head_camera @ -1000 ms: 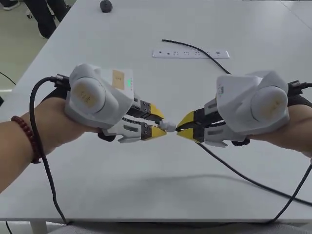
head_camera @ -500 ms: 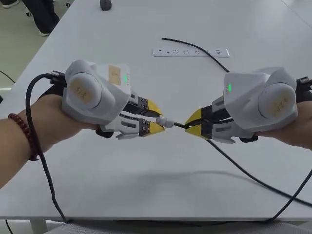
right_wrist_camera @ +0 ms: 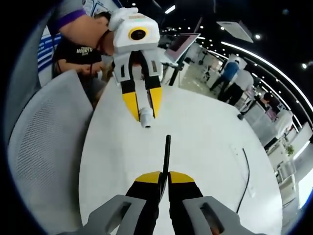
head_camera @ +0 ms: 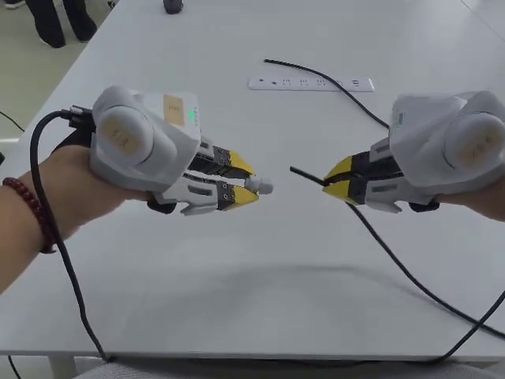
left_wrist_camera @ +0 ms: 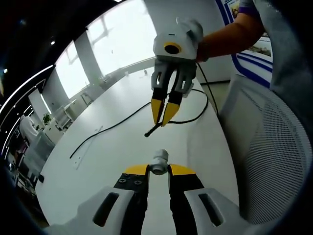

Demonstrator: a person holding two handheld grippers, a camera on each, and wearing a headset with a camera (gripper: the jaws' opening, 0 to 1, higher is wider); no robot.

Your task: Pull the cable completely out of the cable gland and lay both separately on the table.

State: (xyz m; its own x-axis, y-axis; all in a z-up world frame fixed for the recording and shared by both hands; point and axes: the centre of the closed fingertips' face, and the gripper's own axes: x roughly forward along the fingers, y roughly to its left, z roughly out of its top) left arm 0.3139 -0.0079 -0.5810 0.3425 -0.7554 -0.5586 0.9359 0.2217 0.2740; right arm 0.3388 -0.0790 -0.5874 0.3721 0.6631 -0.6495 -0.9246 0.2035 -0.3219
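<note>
My left gripper (head_camera: 246, 183) is shut on the small white cable gland (head_camera: 260, 186), which sticks out past its yellow tips; the gland (left_wrist_camera: 158, 162) shows between the jaws in the left gripper view. My right gripper (head_camera: 338, 180) is shut on the black cable (head_camera: 304, 174), whose free end points left, a short gap away from the gland. From the right gripper the cable (head_camera: 410, 276) trails down to the table's front right. In the right gripper view the cable end (right_wrist_camera: 167, 156) rises from the shut jaws toward the gland (right_wrist_camera: 145, 118) held by the left gripper (right_wrist_camera: 142, 104).
A white power strip (head_camera: 309, 84) lies at the far middle of the white table (head_camera: 237, 284), with a thin black lead (head_camera: 331, 85) running over it. A dark round object (head_camera: 173, 6) sits at the far edge. A mesh chair back (left_wrist_camera: 274, 156) stands by the table.
The cable has come out of the gland. The two grippers have moved apart, the left going left with the gland and the right going right with the cable.
</note>
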